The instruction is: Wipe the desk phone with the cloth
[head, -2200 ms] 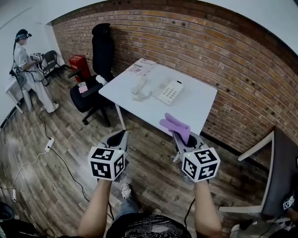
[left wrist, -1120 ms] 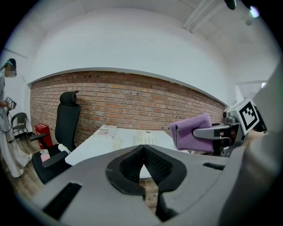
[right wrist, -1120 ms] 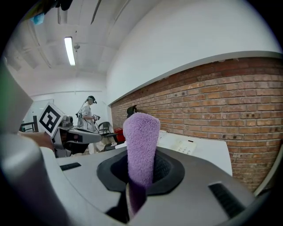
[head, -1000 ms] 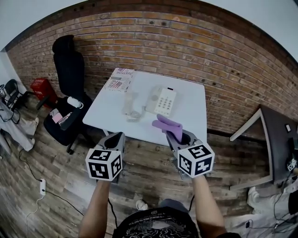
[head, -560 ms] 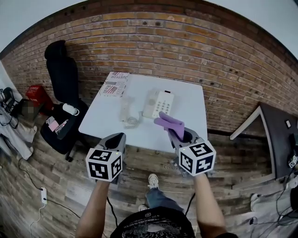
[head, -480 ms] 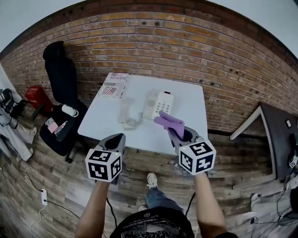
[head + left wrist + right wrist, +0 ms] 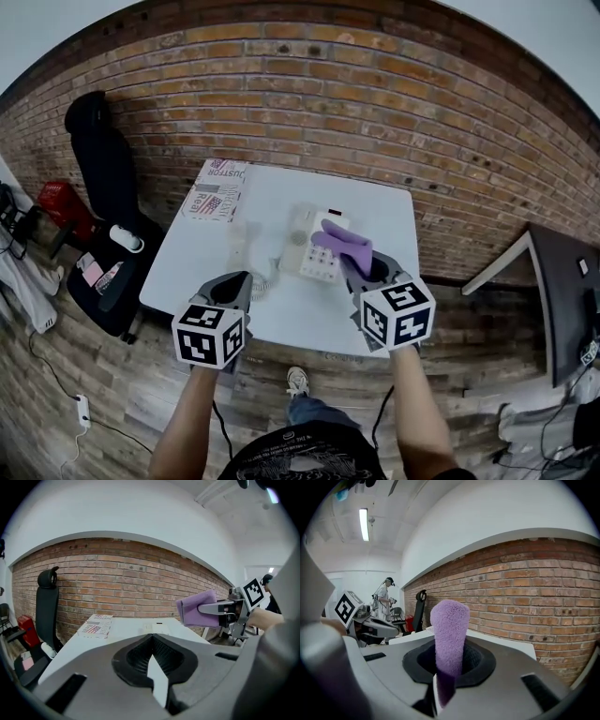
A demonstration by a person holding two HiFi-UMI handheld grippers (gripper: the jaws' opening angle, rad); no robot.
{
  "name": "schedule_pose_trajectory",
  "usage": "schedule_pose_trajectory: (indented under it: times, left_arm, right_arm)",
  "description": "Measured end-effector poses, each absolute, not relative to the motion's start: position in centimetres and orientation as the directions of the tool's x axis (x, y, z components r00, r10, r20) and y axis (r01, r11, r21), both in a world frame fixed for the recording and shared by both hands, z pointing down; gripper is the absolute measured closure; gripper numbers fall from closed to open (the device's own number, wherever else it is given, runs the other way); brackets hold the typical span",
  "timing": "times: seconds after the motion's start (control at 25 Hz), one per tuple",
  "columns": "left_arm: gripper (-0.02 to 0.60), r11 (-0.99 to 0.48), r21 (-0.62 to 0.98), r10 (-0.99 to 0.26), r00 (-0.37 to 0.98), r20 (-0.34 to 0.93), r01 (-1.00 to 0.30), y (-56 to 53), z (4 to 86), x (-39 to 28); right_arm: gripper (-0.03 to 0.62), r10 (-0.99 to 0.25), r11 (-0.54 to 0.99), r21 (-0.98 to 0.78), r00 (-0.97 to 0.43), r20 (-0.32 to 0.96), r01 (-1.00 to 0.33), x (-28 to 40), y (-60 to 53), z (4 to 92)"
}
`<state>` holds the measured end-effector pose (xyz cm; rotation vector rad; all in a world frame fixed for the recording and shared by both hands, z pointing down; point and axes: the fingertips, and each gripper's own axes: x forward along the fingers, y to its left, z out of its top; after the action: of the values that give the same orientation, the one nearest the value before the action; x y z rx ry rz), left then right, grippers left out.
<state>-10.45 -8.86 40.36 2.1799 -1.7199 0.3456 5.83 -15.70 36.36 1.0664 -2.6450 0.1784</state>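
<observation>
A white desk phone (image 7: 309, 251) sits mid-table on the white table (image 7: 370, 211). Its handset (image 7: 238, 240) lies off the base to the left, with the coiled cord (image 7: 265, 278) in front of it. My right gripper (image 7: 356, 266) is shut on a purple cloth (image 7: 341, 241), which sticks up from the jaws (image 7: 449, 630) and hangs over the phone's right side in the head view. How high it is above the phone I cannot tell. My left gripper (image 7: 235, 279) is shut with nothing in it, held over the table's front left part (image 7: 151, 639).
A printed cardboard box (image 7: 214, 188) lies at the table's back left corner. A black office chair (image 7: 92, 141) stands to the left, against the brick wall. A dark table (image 7: 565, 300) stands at the right. A person (image 7: 385, 598) stands far off.
I have come closer to the table. Both grippers now reach over its front edge, and the cloth now overlaps the phone in the head view. The jaws have not changed.
</observation>
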Motion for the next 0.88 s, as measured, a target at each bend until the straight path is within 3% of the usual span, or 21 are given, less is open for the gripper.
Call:
schedule_pose_trajectory:
  times: [0.88]
  left_arm:
    - [0.575, -0.215, 0.144, -0.833, 0.258, 0.49, -0.966, -25.3, 44.7, -10.3]
  right_arm:
    - [0.549, -0.672, 0.679, 0.05, -0.592, 0.445, -0.733, 6.3, -35.9, 42.4]
